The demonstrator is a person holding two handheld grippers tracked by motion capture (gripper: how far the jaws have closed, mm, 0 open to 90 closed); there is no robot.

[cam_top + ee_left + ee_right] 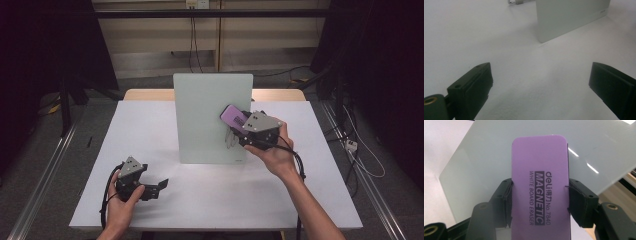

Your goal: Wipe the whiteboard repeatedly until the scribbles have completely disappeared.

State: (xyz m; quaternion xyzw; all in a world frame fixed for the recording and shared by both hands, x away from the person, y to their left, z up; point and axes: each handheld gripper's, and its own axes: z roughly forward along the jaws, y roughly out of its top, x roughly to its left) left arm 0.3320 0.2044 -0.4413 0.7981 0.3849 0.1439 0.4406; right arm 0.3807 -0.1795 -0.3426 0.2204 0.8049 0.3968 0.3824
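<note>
One eraser point(540, 195), one whiteboard point(210, 117), two grippers.

Eraser point(540, 192) bottom cut off by frame edge, board point(569, 17) top cropped

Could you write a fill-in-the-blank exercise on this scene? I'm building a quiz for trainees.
1. The right claw is shut on a purple rectangular whiteboard ____.
2. The pale green glass board stands ____ on the white table.
3. The left claw hangs ____ above the table, holding nothing.
4. The printed word in the dark band on the purple eraser reads ____.

Missing words: eraser; upright; open; MAGNETIC
</note>
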